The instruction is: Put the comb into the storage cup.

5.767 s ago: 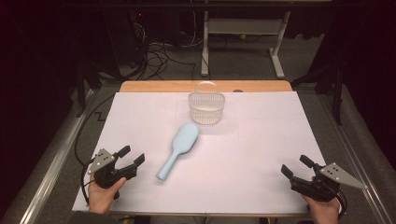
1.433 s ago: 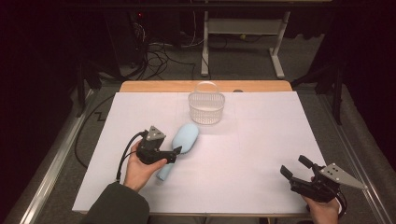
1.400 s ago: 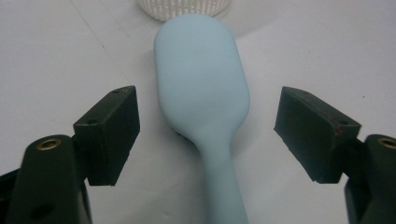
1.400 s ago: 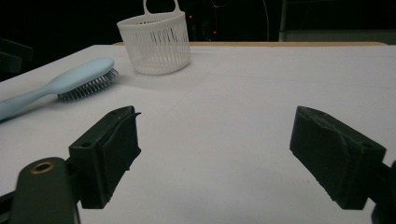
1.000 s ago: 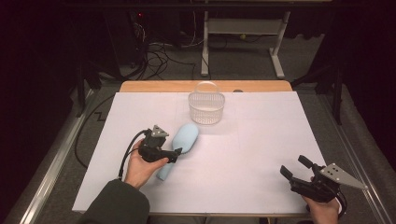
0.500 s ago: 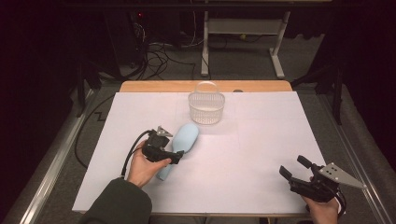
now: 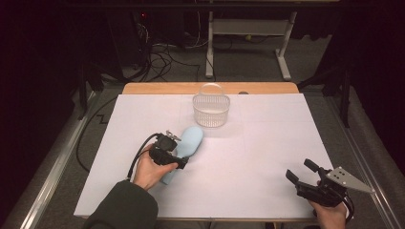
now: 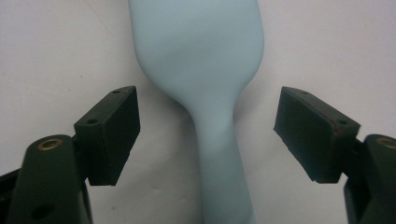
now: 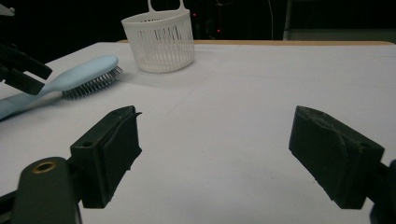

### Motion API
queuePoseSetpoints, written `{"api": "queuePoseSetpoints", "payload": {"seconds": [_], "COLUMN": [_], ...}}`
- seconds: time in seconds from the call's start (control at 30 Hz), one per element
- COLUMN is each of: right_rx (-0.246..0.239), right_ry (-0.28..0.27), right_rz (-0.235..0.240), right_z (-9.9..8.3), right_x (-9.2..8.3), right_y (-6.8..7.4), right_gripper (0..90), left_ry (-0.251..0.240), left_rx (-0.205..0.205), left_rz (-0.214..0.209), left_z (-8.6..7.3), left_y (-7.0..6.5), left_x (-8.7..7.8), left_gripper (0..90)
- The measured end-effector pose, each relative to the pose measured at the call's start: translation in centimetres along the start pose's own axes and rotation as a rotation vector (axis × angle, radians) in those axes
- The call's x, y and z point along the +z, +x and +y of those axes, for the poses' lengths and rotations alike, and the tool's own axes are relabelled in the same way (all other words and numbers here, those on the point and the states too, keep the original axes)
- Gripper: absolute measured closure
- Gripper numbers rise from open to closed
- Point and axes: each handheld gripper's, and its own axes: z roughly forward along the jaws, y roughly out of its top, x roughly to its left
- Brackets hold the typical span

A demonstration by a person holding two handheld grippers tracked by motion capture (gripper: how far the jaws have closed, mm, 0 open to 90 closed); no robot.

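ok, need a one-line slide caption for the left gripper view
Left gripper open astride the neck of the pale blue hairbrush lying on the white table, pads clear of it.

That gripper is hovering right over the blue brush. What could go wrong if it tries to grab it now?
The left gripper has its jaws open on either side of the brush where the handle narrows. The handle looks smooth and tapered, so it might slip or swing when lifted. The bristles face down on the table, so the brush could rock as the jaws close. The basket stands close beyond the brush head and could get knocked.

The high view looks down on the whole table (image 7: 267, 143); both gripper views sit low, sharing the brush (image 8: 205, 70).
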Motion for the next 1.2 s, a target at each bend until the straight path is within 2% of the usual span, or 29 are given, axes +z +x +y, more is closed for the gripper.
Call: {"api": "queuePoseSetpoints", "payload": {"seconds": [0.2,0.3,0.7,0.97,1.2], "right_rx": [0.004,0.007,0.007,0.002,0.001], "right_ry": [0.000,0.000,0.002,0.004,0.005], "right_rz": [0.004,0.004,0.003,0.002,0.001], "right_z": [0.0,0.0,0.0,0.0,-0.1], "right_x": [0.0,0.0,0.0,0.0,0.0], "right_y": [0.0,-0.1,-0.1,-0.1,-0.1], "right_gripper": [16.9,16.9,17.0,17.2,17.2], "left_ry": [0.051,0.057,0.076,0.106,0.102], "left_rx": [0.004,-0.001,-0.021,-0.026,-0.047], "left_rz": [0.003,0.011,0.015,0.018,0.024], "left_z": [0.2,0.2,0.3,0.4,0.4], "left_y": [-0.2,-0.1,0.3,0.2,0.1], "left_x": [0.8,1.1,1.6,2.0,2.0], "left_gripper": [23.6,24.7,39.1,47.1,55.0]}}
